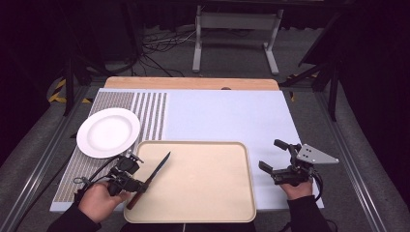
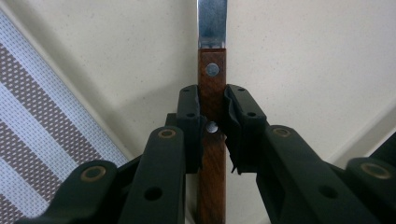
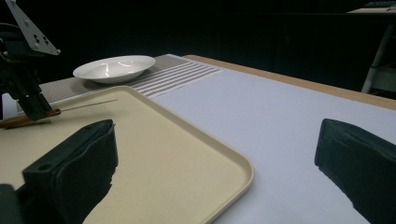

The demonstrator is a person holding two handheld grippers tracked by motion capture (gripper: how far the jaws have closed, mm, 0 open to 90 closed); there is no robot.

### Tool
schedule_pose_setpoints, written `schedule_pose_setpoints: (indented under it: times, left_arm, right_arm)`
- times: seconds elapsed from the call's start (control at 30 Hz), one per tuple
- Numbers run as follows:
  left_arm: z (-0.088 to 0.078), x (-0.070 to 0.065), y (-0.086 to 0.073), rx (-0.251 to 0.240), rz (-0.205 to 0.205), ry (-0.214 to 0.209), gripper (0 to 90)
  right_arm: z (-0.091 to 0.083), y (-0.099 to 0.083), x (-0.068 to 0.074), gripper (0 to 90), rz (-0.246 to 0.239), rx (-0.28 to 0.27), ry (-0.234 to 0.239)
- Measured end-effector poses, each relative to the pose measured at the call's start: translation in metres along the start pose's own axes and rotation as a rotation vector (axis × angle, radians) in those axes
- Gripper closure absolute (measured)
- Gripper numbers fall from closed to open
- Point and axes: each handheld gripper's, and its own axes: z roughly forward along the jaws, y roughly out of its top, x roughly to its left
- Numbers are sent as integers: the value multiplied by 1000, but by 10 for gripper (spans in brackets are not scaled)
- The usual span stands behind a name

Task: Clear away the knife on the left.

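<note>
The knife point(image 1: 153, 175) lies over the near left corner of the tray point(image 1: 208, 193), its long axis slanting from the wooden handle at the tray's near left edge up and inward, so the blade tip points toward the tray's middle. The left tongs point(image 1: 138, 184) are clamped on that handle just behind the blade, jaws pressing its two flat sides, the handle running straight along the tongs' own line. Whether the blade rests on the tray or hangs just above it cannot be told. The left hand point(image 1: 99, 202) is plainly the nearer one. The right tongs point(image 1: 273, 157) sit just off the tray's right edge over the tabletop point(image 1: 227, 116), jaws spread wide and empty. A white plate point(image 1: 108, 132) lies beyond the tray's far left corner.
</note>
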Motion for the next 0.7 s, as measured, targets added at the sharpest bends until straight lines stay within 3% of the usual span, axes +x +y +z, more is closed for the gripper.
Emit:
schedule_pose_setpoints:
  times: [0.43, 0.47, 0.53, 0.67, 0.7]
  left_arm:
    - [2, -1, 1, 14, 16, 24, 749]
    - [2, -2, 1, 5, 17, 23, 749]
    - [-1, -1, 1, -9, 31, 5, 598]
    - [-10, -4, 2, -80, 76, 12, 579]
    - [-13, -6, 3, -97, 99, 23, 614]
  right_arm:
    - [0, 0, 0, 3, 3, 1, 4]
    - [0, 0, 0, 3, 3, 1, 4]
    - [0, 0, 0, 2, 5, 2, 5]
    - [0, 0, 0, 3, 5, 2, 5]
    - [0, 0, 0, 2, 5, 2, 6]
